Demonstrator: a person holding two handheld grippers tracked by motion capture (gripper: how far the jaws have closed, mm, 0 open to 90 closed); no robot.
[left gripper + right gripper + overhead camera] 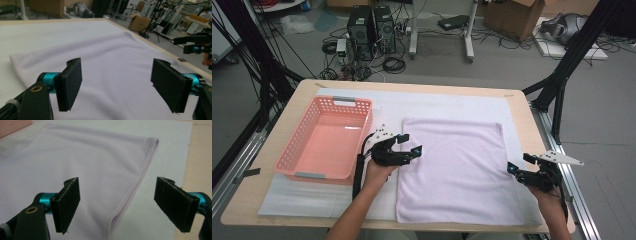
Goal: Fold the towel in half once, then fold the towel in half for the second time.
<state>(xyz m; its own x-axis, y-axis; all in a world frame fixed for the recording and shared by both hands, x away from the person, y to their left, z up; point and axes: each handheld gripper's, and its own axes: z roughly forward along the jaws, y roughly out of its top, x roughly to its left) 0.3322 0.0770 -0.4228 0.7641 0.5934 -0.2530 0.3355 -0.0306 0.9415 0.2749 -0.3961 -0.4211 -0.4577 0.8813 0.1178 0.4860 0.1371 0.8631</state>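
Hovering both hands over the table, I've got my left gripper (pixel 410 143) above the left edge of the lilac towel (pixel 457 165), jaws spread wide with nothing between them. My right gripper (pixel 518 163) hangs at the towel's right hem, jaws just as wide, empty too. The towel lies flat on the white mat (pixel 432 102), smooth apart from soft ripples. Beyond my left hand sits the pink basket (pixel 294 147), just beside the towel.
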